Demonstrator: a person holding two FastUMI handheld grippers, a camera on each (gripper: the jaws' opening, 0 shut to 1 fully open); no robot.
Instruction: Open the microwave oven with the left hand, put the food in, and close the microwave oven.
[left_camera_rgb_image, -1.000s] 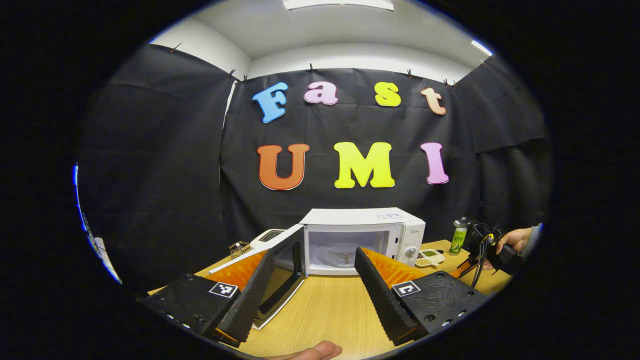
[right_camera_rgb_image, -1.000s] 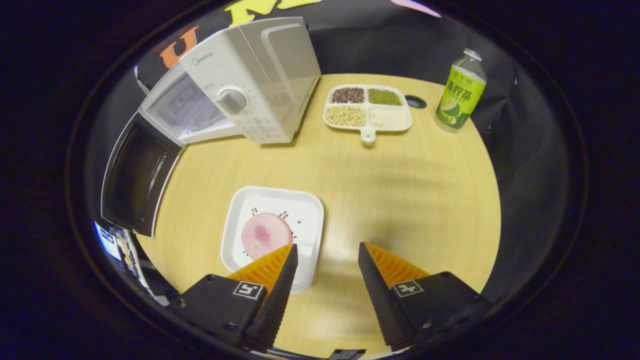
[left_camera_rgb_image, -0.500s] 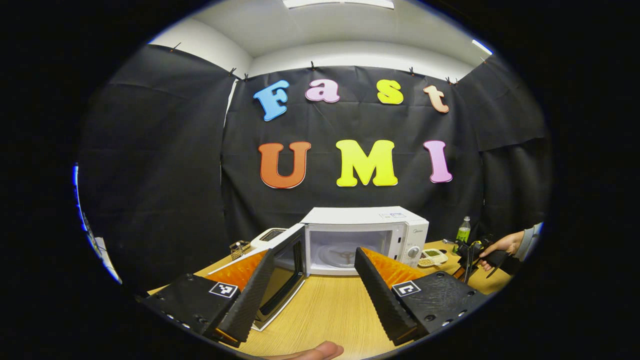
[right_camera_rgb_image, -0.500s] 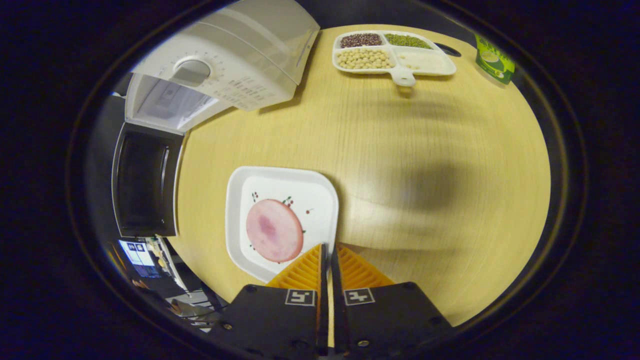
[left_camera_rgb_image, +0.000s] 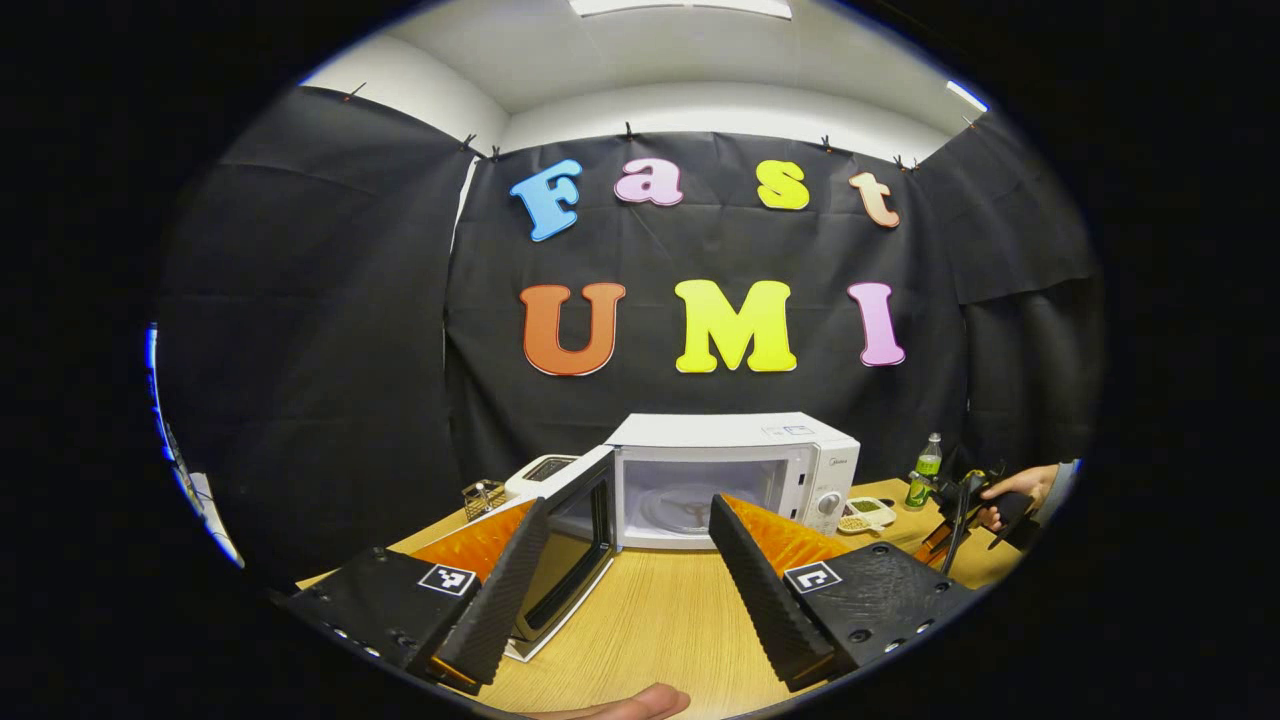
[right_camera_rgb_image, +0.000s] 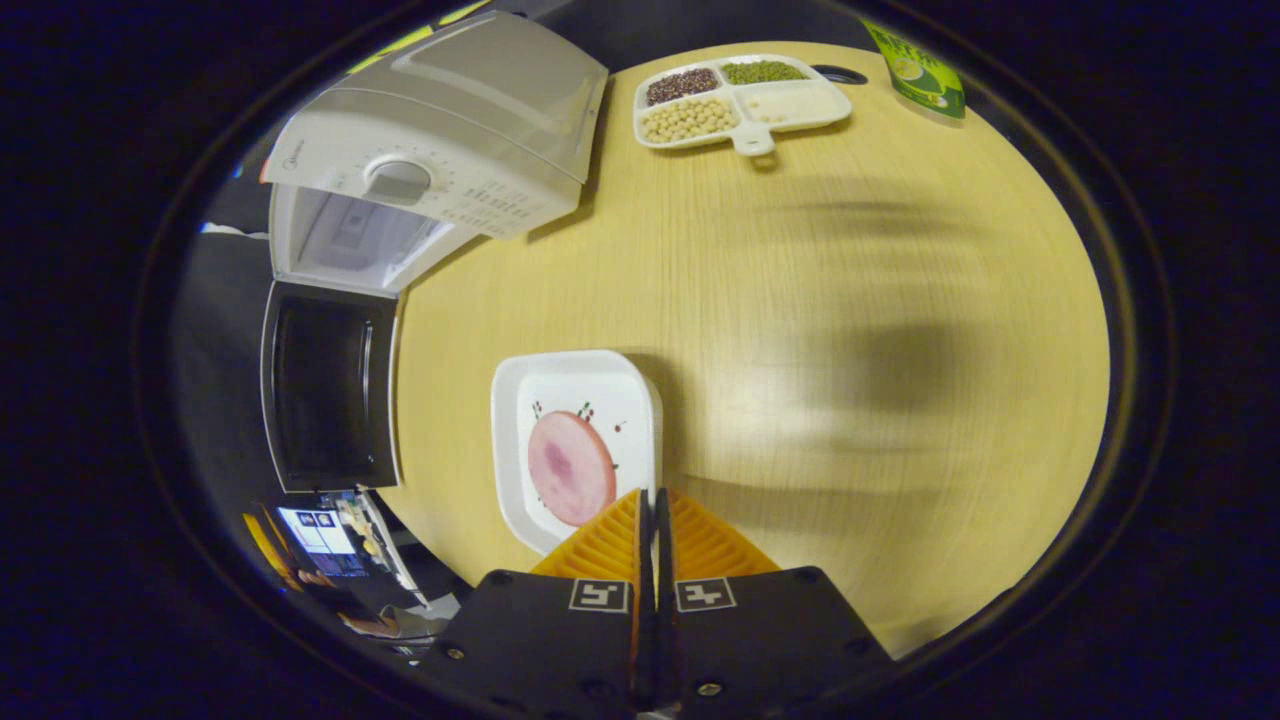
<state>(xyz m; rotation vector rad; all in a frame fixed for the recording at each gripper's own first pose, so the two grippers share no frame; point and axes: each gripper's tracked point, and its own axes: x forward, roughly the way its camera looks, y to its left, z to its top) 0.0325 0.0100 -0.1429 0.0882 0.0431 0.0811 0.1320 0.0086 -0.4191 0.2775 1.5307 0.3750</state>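
The white microwave (left_camera_rgb_image: 730, 470) stands at the back of the wooden table (left_camera_rgb_image: 650, 620), its door (left_camera_rgb_image: 575, 530) swung open to the left and the cavity empty. My left gripper (left_camera_rgb_image: 628, 503) hovers open in front of it, holding nothing. In the right gripper view, a white square plate (right_camera_rgb_image: 575, 400) carries a round pink slice of food (right_camera_rgb_image: 570, 468). My right gripper (right_camera_rgb_image: 650, 492) is shut on the plate's near right rim, and the plate looks tilted. The microwave (right_camera_rgb_image: 440, 130) and its open door (right_camera_rgb_image: 330, 385) lie beyond the plate, up and to the left.
A divided dish of beans (right_camera_rgb_image: 740, 95) and a green bottle (right_camera_rgb_image: 920, 75) stand right of the microwave. A toaster (left_camera_rgb_image: 545, 472) and a small wire rack (left_camera_rgb_image: 480, 495) sit behind the open door. A hand (left_camera_rgb_image: 1010, 488) holds the other gripper (left_camera_rgb_image: 965, 500) at far right.
The right gripper went from open beside the plate to shut on its rim, and the plate has since shifted and tilted with it. The left gripper has hardly moved.
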